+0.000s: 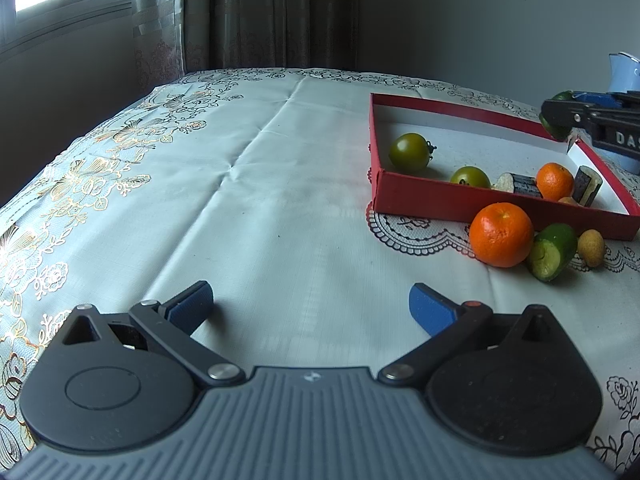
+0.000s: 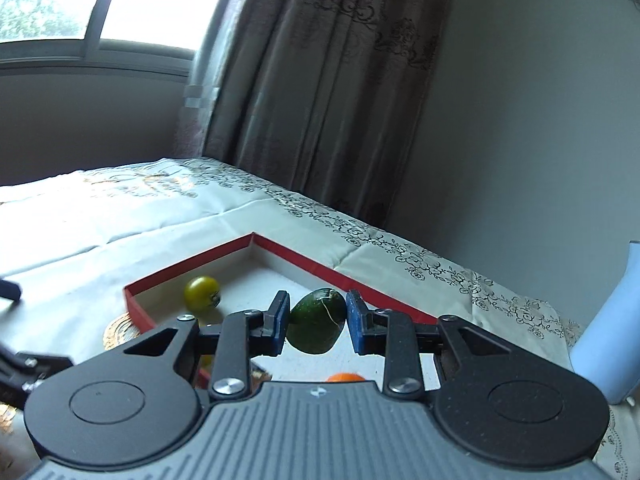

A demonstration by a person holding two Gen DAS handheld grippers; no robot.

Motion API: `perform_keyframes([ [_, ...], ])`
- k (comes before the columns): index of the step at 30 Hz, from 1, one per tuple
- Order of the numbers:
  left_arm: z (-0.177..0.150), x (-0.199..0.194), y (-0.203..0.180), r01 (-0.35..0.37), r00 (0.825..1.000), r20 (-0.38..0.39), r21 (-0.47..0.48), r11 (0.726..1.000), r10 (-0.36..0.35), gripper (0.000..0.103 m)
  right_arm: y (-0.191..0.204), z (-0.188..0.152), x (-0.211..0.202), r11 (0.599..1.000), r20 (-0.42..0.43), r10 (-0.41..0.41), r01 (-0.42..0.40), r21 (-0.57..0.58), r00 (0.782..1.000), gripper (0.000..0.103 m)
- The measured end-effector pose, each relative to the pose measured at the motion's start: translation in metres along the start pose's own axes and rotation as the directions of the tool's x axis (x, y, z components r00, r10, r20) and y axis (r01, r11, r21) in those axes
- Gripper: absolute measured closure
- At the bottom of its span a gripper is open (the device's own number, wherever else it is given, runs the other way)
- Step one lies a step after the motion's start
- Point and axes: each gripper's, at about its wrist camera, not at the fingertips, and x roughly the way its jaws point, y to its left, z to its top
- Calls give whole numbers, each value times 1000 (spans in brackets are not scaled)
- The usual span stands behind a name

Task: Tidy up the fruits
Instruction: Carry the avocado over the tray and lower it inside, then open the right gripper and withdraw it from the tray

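My right gripper [image 2: 317, 322] is shut on a dark green cucumber piece [image 2: 317, 321], held in the air over the red box [image 2: 192, 264]; from the left wrist view that gripper [image 1: 560, 120] shows at the far right above the box's far corner. The red box [image 1: 420, 196] holds two green tomatoes [image 1: 409, 152], [image 1: 470, 177], an orange mandarin [image 1: 554, 180] and dark eggplant pieces [image 1: 520, 184]. In front of the box lie a larger mandarin [image 1: 502, 234], a cut cucumber piece [image 1: 554, 251] and a small brown fruit [image 1: 591, 247]. My left gripper [image 1: 311, 307] stands open over bare cloth.
A pale embroidered tablecloth [image 1: 240, 200] covers the table, with a lace doily [image 1: 420, 232] under the box. A light blue jug [image 1: 624, 76] stands at the back right, also seen as the blue jug [image 2: 612, 320]. Curtains and a window lie behind the table's far edge.
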Motion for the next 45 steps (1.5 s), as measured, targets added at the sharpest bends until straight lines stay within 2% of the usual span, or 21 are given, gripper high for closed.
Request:
perform_keyframes([
  [9,0,0,0,0,1000,0,0,1000,0,0,3,-8,48,997,-80,19,-13,75,997,74],
  [17,0,0,0,0,1000,1,0,1000,0,0,11,-19,63,998,-135,23,-14,67,991,74],
  [28,0,0,0,0,1000,1,0,1000,0,0,12,-18,67,998,-158,24,-14,67,987,73],
  [34,0,0,0,0,1000,1,0,1000,0,0,-9,-14,27,988,-97,30,-15,154,995,73],
  [36,-1,0,1,0,1000,1,0,1000,0,0,-20,-18,3,984,-77,34,-20,179,996,62],
  [38,-1,0,0,0,1000,1,0,1000,0,0,-30,-27,-24,981,-61,22,-10,196,998,20],
  [39,-1,0,0,0,1000,1,0,1000,0,0,-35,-33,-40,980,-47,9,1,201,999,16],
  [41,-1,0,0,0,1000,1,0,1000,0,0,-42,-48,-68,982,-37,-5,12,189,999,15],
  [45,0,0,0,-1,1000,0,1,1000,1,0,-53,-80,-101,983,-129,-6,29,180,992,15],
])
